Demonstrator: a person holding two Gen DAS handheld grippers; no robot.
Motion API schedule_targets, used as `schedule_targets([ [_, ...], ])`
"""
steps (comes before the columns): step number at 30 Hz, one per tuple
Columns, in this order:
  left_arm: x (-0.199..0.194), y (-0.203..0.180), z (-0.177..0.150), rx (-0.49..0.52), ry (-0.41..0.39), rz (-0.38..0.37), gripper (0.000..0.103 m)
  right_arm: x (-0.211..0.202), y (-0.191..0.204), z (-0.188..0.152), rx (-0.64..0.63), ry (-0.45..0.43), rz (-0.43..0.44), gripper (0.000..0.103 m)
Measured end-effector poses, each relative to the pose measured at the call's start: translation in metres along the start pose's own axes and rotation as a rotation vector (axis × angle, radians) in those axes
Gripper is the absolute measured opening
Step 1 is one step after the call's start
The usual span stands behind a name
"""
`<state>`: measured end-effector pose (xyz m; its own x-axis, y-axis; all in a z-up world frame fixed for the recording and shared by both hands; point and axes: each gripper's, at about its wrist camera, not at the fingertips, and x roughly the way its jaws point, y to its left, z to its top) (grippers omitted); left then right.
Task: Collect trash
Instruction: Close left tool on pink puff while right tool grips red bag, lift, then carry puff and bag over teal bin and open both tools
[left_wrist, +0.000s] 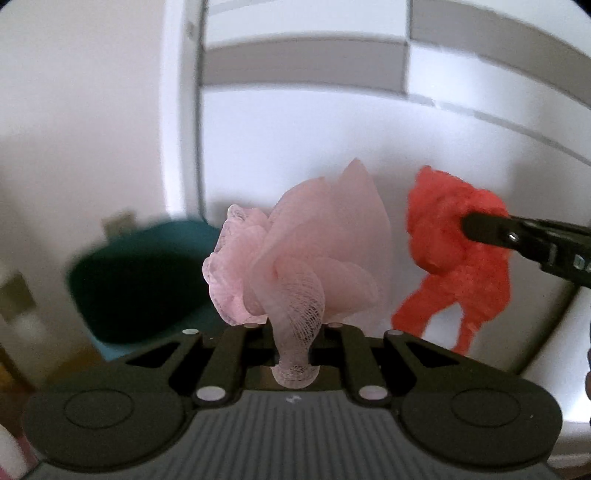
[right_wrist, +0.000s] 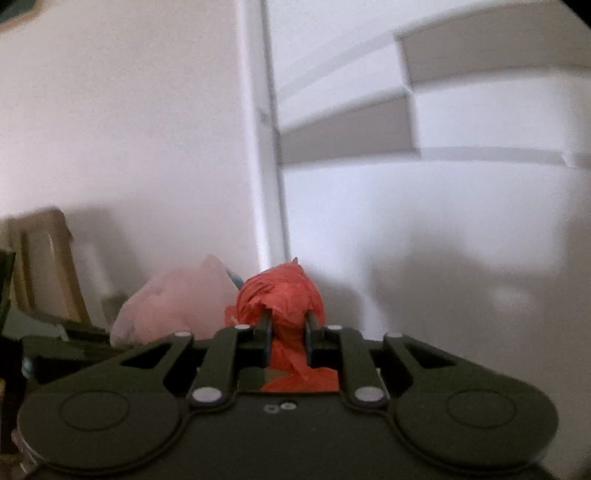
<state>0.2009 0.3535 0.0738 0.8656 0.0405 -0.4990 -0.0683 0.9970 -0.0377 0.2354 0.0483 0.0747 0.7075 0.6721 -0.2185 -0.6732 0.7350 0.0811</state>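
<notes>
White wall and white panelled door filling the background, both views blurred, teal bin (left_wrist: 147, 280) sitting low at left with brown cardboard (right_wrist: 48, 266) leaning on the wall beyond. Holding two pieces of trash up in the air at once. Left gripper (left_wrist: 293, 343) clamping tight on the twisted neck of a pink mesh pouf (left_wrist: 295, 258), ruffles fanning out above the fingers. Right gripper (right_wrist: 288, 332) pinching a crumpled red plastic bag (right_wrist: 284, 295), loose tail hanging below the fingers in the left view; same gripper showing at the right edge there, just beside the pouf, not touching. Reading this as the carry step: both items picked, nothing dropped off yet. Next move likely calling for swinging both loads over the teal bin mouth, keeping both grips closed until above the opening, then letting go one at a time. Watching the red tail for snagging on the rim.
</notes>
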Motion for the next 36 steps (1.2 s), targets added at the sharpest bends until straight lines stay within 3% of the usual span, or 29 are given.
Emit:
schedule_targets([
  [8, -0.008, 0.051, 0.062, 0.014, -0.073, 0.161, 0.012, 0.079, 0.056, 0.081, 0.002, -0.137, 0.064, 0.015],
  [11, -0.005, 0.056, 0.069, 0.007, -0.046, 0.185, 0.012, 0.102, 0.068, 0.083, 0.023, -0.127, 0.061, 0.015],
  [15, 0.027, 0.074, 0.069, -0.005, 0.031, 0.231, 0.012, 0.144, 0.076, 0.072, 0.051, -0.091, 0.062, 0.015],
  [24, 0.103, 0.101, 0.07, -0.026, 0.206, 0.249, 0.012, 0.195, 0.096, 0.045, 0.018, 0.115, 0.046, 0.015],
  [29, 0.135, 0.104, 0.074, -0.026, 0.314, 0.241, 0.012, 0.233, 0.102, 0.051, -0.016, 0.298, 0.006, 0.015],
  [36, 0.171, 0.109, 0.075, -0.005, 0.435, 0.24, 0.012, 0.256, 0.112, 0.053, -0.014, 0.431, -0.007, 0.016],
])
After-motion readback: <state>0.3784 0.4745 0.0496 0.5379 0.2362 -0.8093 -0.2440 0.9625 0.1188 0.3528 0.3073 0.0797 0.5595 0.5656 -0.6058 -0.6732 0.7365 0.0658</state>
